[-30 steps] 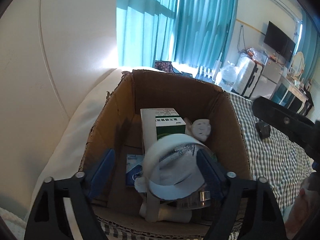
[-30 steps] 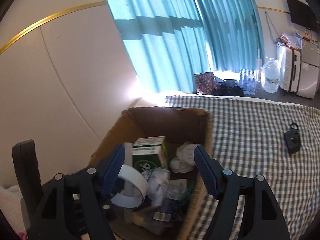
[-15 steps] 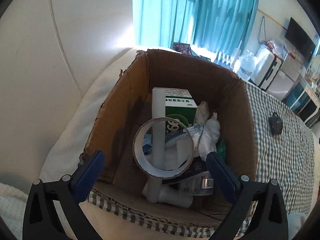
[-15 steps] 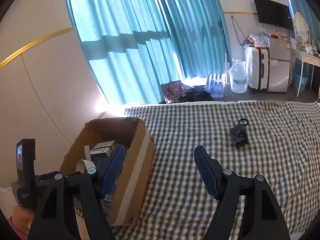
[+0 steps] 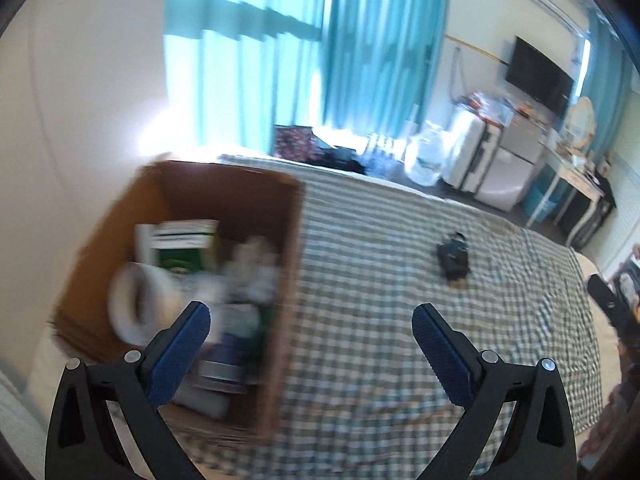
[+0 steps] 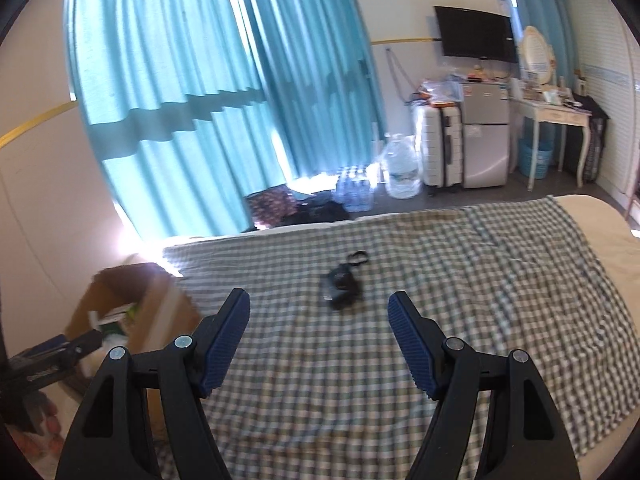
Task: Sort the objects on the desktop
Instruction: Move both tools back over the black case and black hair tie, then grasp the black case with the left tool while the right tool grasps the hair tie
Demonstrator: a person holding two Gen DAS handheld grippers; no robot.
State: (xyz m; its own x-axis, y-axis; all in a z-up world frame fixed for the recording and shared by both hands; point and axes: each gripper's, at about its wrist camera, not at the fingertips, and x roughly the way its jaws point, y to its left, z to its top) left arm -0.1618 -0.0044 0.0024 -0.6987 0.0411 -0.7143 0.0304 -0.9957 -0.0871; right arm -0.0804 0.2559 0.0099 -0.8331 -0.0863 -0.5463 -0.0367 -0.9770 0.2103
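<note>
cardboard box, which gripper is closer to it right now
Left. The left gripper hangs at the cardboard box, one finger over its contents; the right gripper is over the checked cloth beside it.

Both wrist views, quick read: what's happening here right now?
A person is sorting items into a cardboard box on a checked cloth. The left gripper is open and empty beside the box, which holds a tape roll, a green-and-white carton and other blurred items. The right gripper, also open and empty, points toward a small black object lying alone on the cloth.
</note>
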